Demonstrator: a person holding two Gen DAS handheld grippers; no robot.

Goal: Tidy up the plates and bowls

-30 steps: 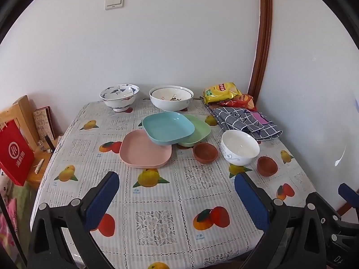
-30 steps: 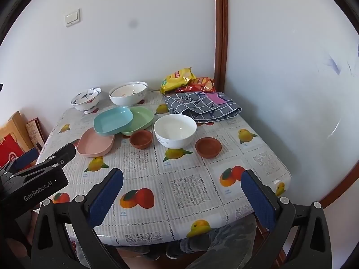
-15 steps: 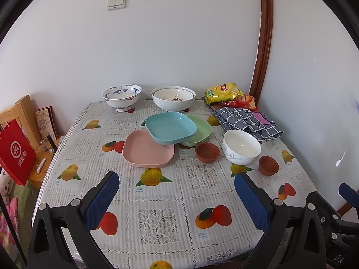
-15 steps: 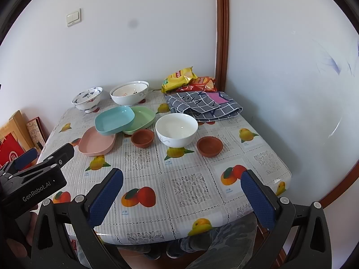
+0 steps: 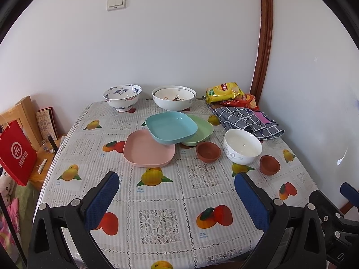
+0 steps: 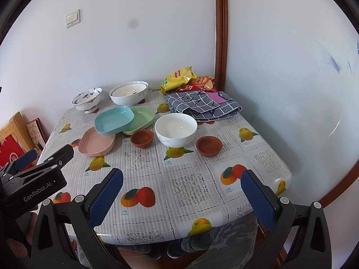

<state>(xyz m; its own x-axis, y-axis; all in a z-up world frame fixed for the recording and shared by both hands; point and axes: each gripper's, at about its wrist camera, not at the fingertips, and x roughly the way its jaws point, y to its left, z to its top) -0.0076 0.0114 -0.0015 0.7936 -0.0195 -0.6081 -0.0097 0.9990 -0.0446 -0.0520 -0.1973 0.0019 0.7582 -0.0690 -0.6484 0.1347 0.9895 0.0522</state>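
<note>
Hovering wide open and empty above the near edge of a surface (image 5: 161,204) covered in glossy fruit-print cloth, the left claw (image 5: 177,198) and right claw (image 6: 182,194) face the crockery ahead. Beyond the left claw's blue textured pads lie three rounded-square plastic plates: a pink plate (image 5: 148,151), a teal plate (image 5: 171,126) tilted atop it, and a green plate (image 5: 198,132) behind. Ahead of the right claw a glazed white bowl (image 6: 176,130) sits between two small terracotta bowls (image 6: 142,137), with two patterned ceramic bowls (image 5: 174,97) farthest away.
</note>
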